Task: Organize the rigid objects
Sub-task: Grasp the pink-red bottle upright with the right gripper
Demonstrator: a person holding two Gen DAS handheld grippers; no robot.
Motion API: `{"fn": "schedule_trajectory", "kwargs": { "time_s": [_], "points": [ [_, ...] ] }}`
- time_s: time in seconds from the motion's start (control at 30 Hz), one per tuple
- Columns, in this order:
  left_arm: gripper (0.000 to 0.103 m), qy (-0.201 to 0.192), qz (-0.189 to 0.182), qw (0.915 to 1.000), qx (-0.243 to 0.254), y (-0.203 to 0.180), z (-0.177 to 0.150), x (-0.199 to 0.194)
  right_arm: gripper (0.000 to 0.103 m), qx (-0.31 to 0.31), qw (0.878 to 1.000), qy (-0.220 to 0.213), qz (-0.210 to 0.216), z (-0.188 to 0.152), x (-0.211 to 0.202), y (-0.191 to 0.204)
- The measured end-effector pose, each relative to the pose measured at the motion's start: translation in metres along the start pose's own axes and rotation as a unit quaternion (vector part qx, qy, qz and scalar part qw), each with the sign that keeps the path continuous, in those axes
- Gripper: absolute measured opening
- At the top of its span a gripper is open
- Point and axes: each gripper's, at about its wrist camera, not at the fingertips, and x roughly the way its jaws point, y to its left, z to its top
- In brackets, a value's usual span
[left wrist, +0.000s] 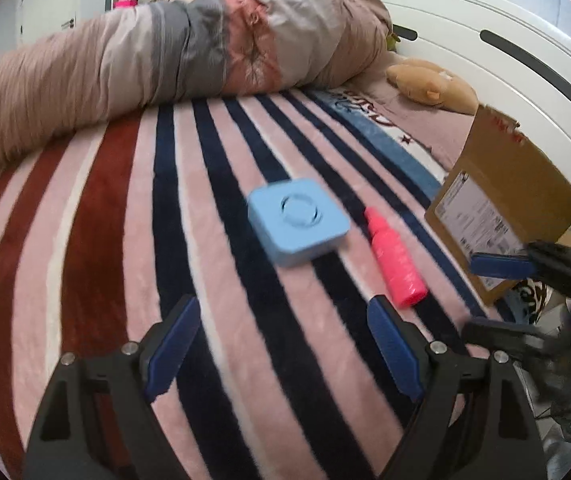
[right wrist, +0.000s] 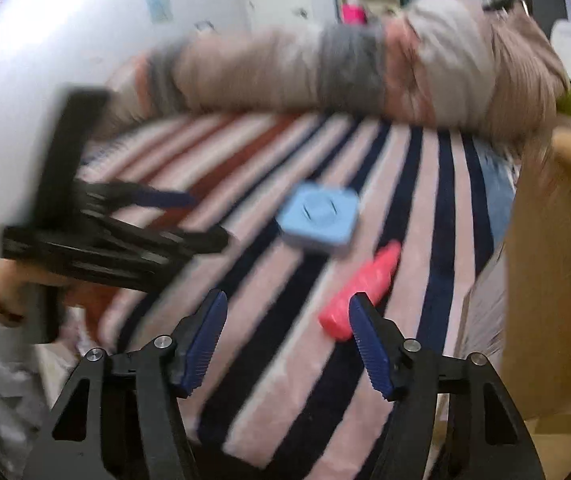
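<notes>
Left gripper, right gripper: jaws wide, empty. Blue box beside pink bottle, possibly touching; blurred.

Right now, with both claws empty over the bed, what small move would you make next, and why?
Probably ease the right gripper forward onto the pink bottle. Its jaws stand open and empty, the bottle lies loose on the striped blanket just ahead, and the cardboard box sits close by.

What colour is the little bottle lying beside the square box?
Bright pink bottle, clearest in the left wrist view.
</notes>
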Motion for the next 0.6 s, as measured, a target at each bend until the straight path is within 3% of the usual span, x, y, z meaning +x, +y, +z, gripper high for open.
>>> {"fn": "schedule_trajectory", "kwargs": {
  "time_s": [0.13, 0.27, 0.3, 0.33, 0.37, 0.53, 0.6],
  "points": [
    [0.083, 0.007, -0.003, 0.9999, -0.012, 0.005, -0.007, 0.009, 0.06, 0.059, 0.997, 0.041, -0.039, -0.003, 0.051, -0.023],
    [0.083, 0.004, -0.008, 0.9998, -0.018, 0.008, -0.006, 0.009, 0.06, 0.116, 0.991, 0.049, -0.043, 0.005, 0.079, -0.047],
    [0.083, 0.005, -0.007, 0.9998, -0.018, 0.008, -0.004, 0.01, 0.058, 0.116, 0.99, 0.055, -0.05, 0.006, 0.084, -0.05],
    [0.083, 0.004, -0.009, 0.9998, -0.018, 0.007, -0.004, 0.01, 0.043, 0.116, 0.99, 0.059, -0.062, 0.005, 0.088, -0.052],
    [0.083, 0.003, -0.012, 0.9998, -0.018, 0.006, -0.003, 0.009, 0.03, 0.112, 0.989, 0.056, -0.076, 0.004, 0.088, -0.052],
    [0.083, -0.012, -0.046, 0.9985, -0.027, 0.002, 0.003, 0.002, 0.027, 0.079, 0.995, 0.022, -0.06, -0.001, 0.066, -0.044],
    [0.083, -0.027, -0.078, 0.9961, -0.03, -0.003, 0.008, -0.007, 0.027, 0.056, 0.997, -0.001, -0.05, -0.001, 0.048, -0.033]
  ]
}}
